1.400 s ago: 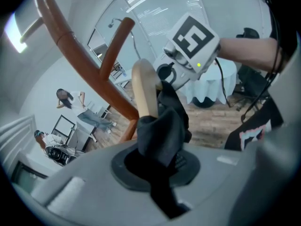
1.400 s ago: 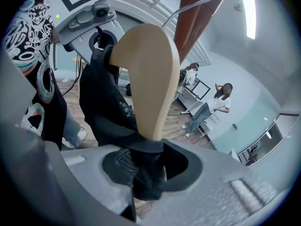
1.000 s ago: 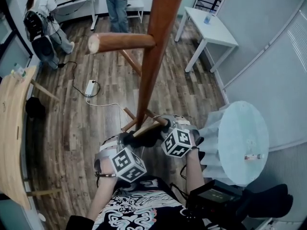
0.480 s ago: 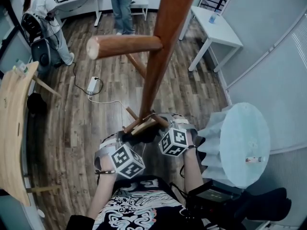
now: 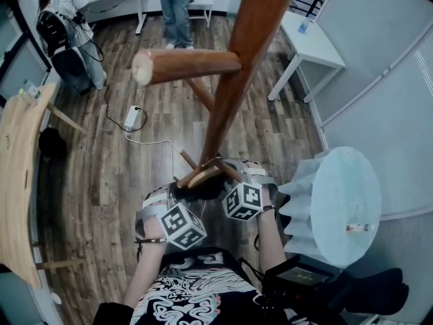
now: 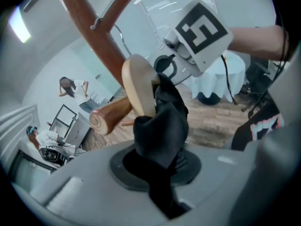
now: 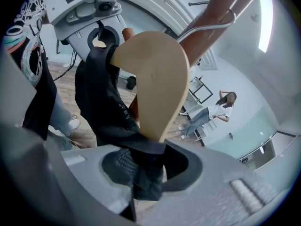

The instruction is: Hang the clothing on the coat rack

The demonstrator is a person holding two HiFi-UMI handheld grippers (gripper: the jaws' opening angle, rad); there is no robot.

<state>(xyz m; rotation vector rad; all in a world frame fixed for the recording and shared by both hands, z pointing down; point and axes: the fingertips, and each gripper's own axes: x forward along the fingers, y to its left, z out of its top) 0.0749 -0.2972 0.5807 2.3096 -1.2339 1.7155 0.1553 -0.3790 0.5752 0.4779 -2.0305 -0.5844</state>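
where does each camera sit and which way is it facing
Head view: on the person's head, facing steeply down at the rack and floor; shows forearms, left hand-held gripper, right hand-held gripper.
Left gripper view: rides the left hand-held gripper, looks along its jaws, which have just been opening, garment pinched between them; the right one shows.
Right gripper view: rides the right hand-held gripper, looks along jaws shut on the garment; the left one shows.
Shared: both gripper views show hanger and rack.
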